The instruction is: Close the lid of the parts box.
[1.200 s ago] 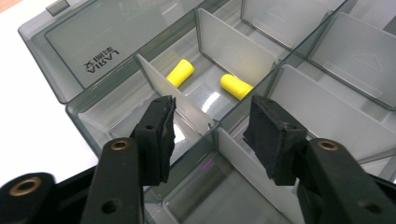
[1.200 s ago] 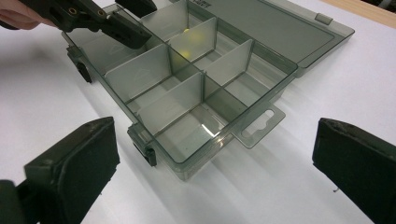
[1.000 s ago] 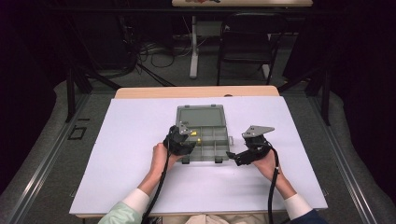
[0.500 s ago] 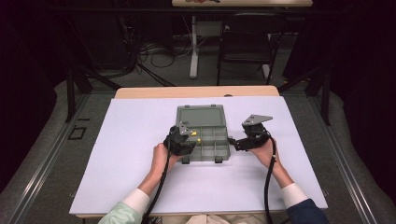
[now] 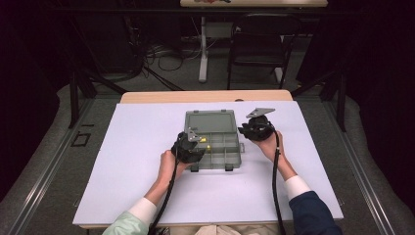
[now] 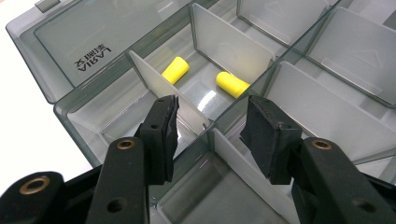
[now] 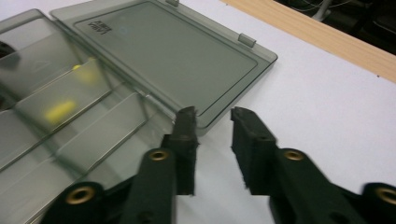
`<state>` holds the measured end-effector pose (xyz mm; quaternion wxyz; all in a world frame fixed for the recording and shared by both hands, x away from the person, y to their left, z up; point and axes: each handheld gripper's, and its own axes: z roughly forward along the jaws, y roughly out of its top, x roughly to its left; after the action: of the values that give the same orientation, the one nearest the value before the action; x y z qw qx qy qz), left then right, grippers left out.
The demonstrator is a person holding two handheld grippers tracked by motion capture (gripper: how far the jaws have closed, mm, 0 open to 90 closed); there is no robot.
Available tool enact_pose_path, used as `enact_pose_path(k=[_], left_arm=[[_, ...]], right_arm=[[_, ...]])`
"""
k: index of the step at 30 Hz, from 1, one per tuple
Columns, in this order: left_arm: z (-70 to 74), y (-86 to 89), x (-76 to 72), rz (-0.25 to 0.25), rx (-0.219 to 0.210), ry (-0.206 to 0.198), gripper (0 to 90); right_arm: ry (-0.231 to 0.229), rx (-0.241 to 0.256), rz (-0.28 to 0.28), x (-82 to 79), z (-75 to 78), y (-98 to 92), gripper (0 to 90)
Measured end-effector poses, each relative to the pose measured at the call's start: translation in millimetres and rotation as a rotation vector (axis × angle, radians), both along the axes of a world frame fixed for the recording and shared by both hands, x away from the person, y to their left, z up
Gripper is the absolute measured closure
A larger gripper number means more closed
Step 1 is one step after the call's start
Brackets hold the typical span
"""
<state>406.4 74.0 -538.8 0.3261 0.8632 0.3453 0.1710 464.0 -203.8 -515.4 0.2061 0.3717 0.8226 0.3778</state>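
Left tool (image 6: pixel 210 133) hangs over the near left part of the grey compartment box (image 5: pixel 222 147), its two black jaws set well apart with nothing between them; in the left gripper view they straddle the spot where two clear dividers meet, one pad over each neighbouring compartment. Just beyond the jaws, in one compartment of the row next to the hinge, lie two yellow earplugs (image 6: pixel 176 70), one nearer the left divider and one (image 6: pixel 232 84) toward the right, apart from each other and both lying on their sides. Right tool (image 7: pixel 214 123) is at the right edge of the box near the hinge line, jaws likewise parted and empty, with the corner of the opened lid (image 7: pixel 177 56) lying just ahead of the left jaw; whether the pad touches that corner cannot be told. The lid is folded fully back and rests flat on the white bench (image 5: pixel 147 196), its inner face up, beyond the tray. From the high view the box sits near the middle of the bench, with the left hand (image 5: pixel 169 164) at its near left corner and the right hand (image 5: pixel 269 144) beside its right wall, a black cable trailing back from each tool along the forearms
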Motion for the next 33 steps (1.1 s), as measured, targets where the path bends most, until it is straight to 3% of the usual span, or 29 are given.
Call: enact_pose_path(k=[7,16,25,33], left_arm=[[-0.1,0.4,0.4,-0.006,0.001,-0.001,54.0],[-0.4,1.1,1.2,-0.014,-0.004,0.0,54.1],[-0.8,0.9,1.2,-0.014,-0.006,-0.001,54.0],[-2.2,1.8,1.9,-0.021,-0.018,-0.004,53.9]], right_arm=[[0.035,-0.046,-0.028,16.0,-10.0,5.1,89.3],[0.095,-0.074,-0.04,27.9,-27.8,7.7,90.0],[0.12,-0.093,-0.043,31.1,-34.6,10.6,90.0],[0.128,-0.08,-0.073,31.6,-38.5,12.8,90.0]])
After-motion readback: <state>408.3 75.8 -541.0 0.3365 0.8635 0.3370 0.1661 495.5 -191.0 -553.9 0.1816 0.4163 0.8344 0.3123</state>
